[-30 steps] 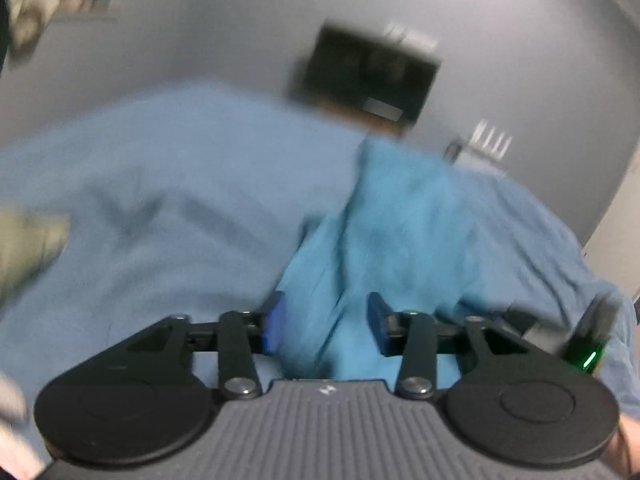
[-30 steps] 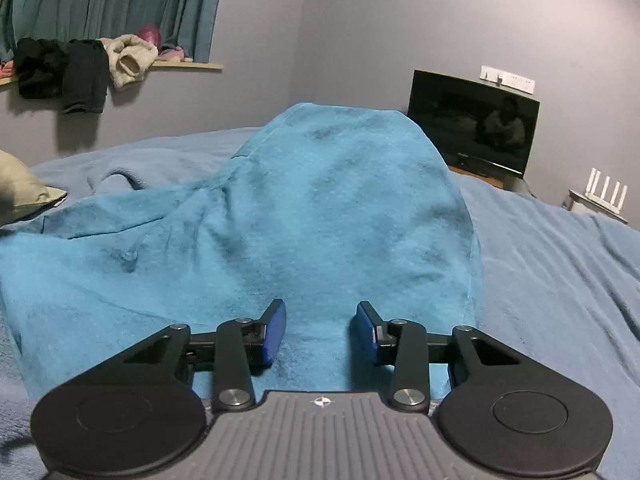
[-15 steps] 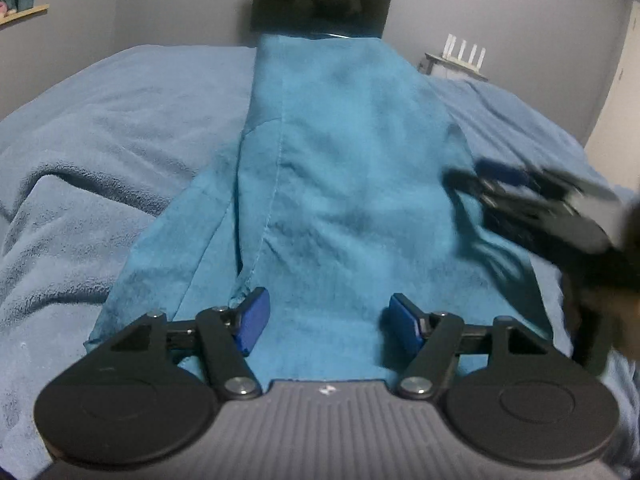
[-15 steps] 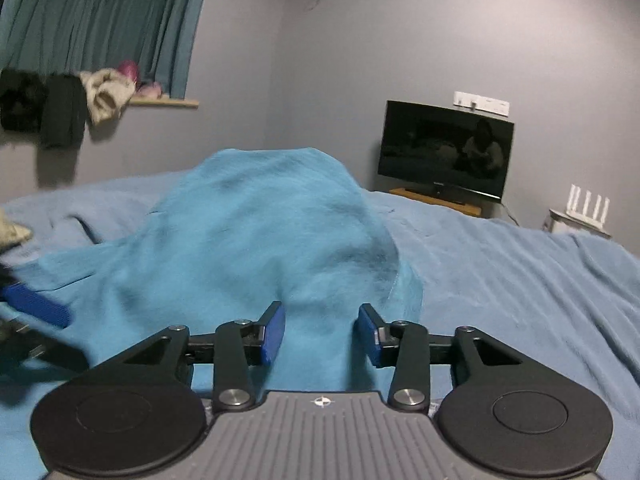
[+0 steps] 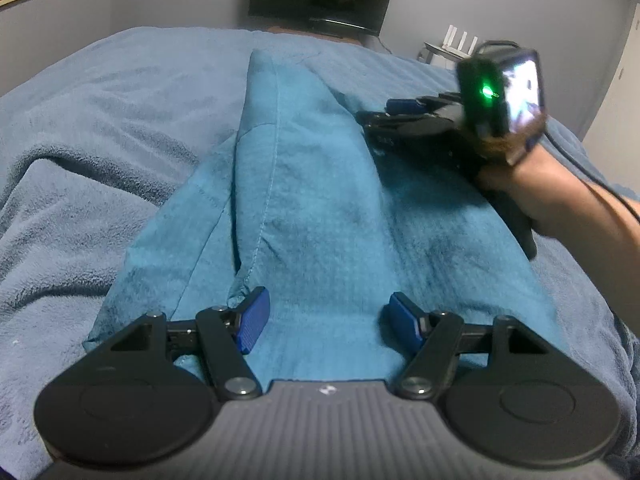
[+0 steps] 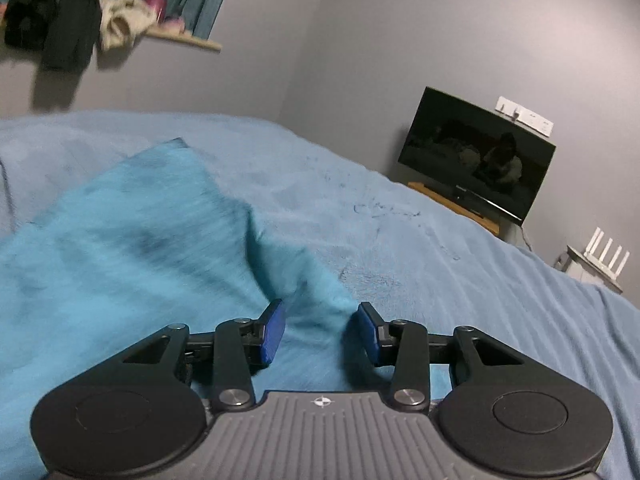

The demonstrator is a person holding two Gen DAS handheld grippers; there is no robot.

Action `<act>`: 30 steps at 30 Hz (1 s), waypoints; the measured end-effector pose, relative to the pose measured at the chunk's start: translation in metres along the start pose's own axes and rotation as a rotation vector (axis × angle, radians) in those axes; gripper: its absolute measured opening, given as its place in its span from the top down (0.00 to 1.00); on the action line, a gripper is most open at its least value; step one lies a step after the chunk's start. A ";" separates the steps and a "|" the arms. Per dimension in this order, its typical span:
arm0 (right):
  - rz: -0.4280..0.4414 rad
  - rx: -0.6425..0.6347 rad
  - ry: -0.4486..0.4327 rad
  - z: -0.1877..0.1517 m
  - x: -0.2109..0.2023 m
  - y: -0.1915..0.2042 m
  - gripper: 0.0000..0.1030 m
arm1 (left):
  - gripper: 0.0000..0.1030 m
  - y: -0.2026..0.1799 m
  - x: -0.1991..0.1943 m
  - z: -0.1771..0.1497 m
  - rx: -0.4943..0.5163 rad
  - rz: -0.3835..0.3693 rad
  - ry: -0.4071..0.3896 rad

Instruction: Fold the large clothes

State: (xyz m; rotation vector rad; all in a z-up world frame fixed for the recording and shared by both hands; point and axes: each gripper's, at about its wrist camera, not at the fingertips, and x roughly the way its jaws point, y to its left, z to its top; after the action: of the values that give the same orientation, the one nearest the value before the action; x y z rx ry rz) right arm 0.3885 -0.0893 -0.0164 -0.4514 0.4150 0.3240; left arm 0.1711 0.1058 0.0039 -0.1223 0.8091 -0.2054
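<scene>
The teal garment (image 5: 304, 216) lies lengthwise on the blue bed (image 5: 100, 128), running from 6 o'clock up toward 12 in the left wrist view, a seam and a folded-under flap along its 9 o'clock edge. The left tool (image 5: 326, 322) sits low over the near hem with its jaws wide; a second ago they were narrower around hanging cloth and opened within that second, and no pad presses on the fabric now. That suggests the garment has just been laid down and let go — one fold placed, more to come.

Toward 2 o'clock in the same view, the right tool (image 5: 400, 114) rests at the garment's far right edge, held by the person's hand (image 5: 516, 184). Half a second ago it was only a blur crossing there. Its own camera shows what the left view cannot: the right tool's jaws stand at a middling gap with cloth between them but no pad touching it — and a television (image 6: 476, 160) at 2 o'clock.
</scene>
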 end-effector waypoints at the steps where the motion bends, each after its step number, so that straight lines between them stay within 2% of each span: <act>1: -0.011 -0.015 0.014 0.003 0.010 -0.001 0.58 | 0.36 0.001 0.000 0.000 -0.003 0.000 0.001; 3: -0.009 0.025 0.047 0.008 0.023 -0.009 0.53 | 0.36 -0.001 -0.001 0.002 -0.010 0.000 0.004; 6: 0.042 0.222 0.005 0.015 0.016 -0.039 0.47 | 0.36 -0.003 -0.002 0.005 -0.011 -0.003 0.007; 8: 0.073 0.359 -0.038 0.010 -0.001 -0.065 0.35 | 0.36 -0.004 -0.001 0.005 -0.011 -0.002 0.006; 10: 0.108 0.465 -0.040 -0.003 -0.016 -0.087 0.17 | 0.36 -0.004 0.000 0.004 -0.012 -0.003 0.006; 12: 0.180 0.594 -0.015 -0.026 -0.026 -0.110 0.13 | 0.36 -0.003 0.004 0.004 -0.010 -0.002 0.006; 15: 0.272 0.779 0.079 -0.069 -0.025 -0.137 0.12 | 0.36 -0.003 0.005 0.004 -0.011 -0.001 0.005; 17: 0.379 0.881 0.128 -0.094 -0.019 -0.146 0.10 | 0.36 -0.003 0.005 0.004 -0.011 -0.001 0.005; 20: 0.515 1.010 0.170 -0.114 0.000 -0.152 0.06 | 0.36 -0.001 0.009 0.004 -0.010 0.000 0.006; 21: 0.540 1.035 0.177 -0.117 0.007 -0.152 0.01 | 0.36 0.000 0.010 0.004 -0.011 -0.001 0.006; 27: 0.588 1.160 0.187 -0.126 0.058 -0.142 0.00 | 0.36 0.007 0.013 0.006 -0.052 -0.018 0.016; 29: 0.555 1.161 0.180 -0.123 0.066 -0.133 0.07 | 0.36 0.009 0.015 0.007 -0.069 -0.018 0.022; 30: 0.524 1.132 0.164 -0.123 0.066 -0.129 0.15 | 0.36 0.010 0.016 0.008 -0.077 -0.017 0.025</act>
State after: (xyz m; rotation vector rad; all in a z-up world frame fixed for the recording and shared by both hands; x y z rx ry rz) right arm 0.4576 -0.2445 -0.1016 0.7587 0.7968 0.4980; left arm 0.1888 0.1123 -0.0038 -0.1997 0.8409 -0.1926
